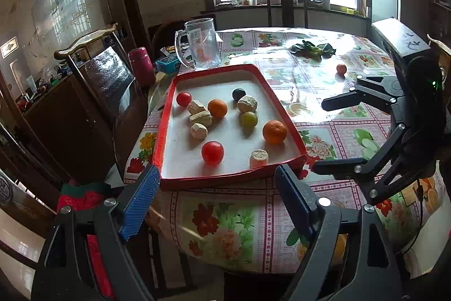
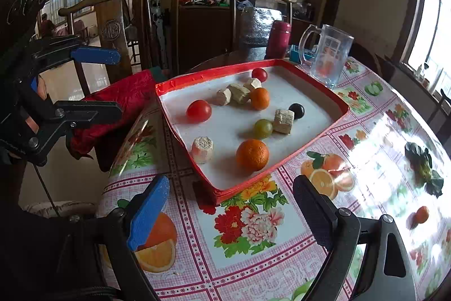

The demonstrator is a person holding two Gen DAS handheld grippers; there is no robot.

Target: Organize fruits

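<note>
Both my claws, the left gripper [image 1: 217, 202] and right gripper [image 2: 234, 213], are wide apart and hold nothing. The red tray [image 1: 166, 114] holds fruit, and one small orange fruit [image 1: 341, 68] sits alone on the table [image 1: 324, 92].

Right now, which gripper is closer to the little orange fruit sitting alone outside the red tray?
Right. The right gripper hangs open just before the lone fruit; the left gripper hovers open by the tray's near edge, farther off.

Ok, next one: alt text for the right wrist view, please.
A red tray on a floral tablecloth holds two oranges, two tomatoes, a green grape, a dark grape and pale chunks. The right gripper, jaws open and empty, hovers short of it. One small orange fruit lies apart, far right.
</note>
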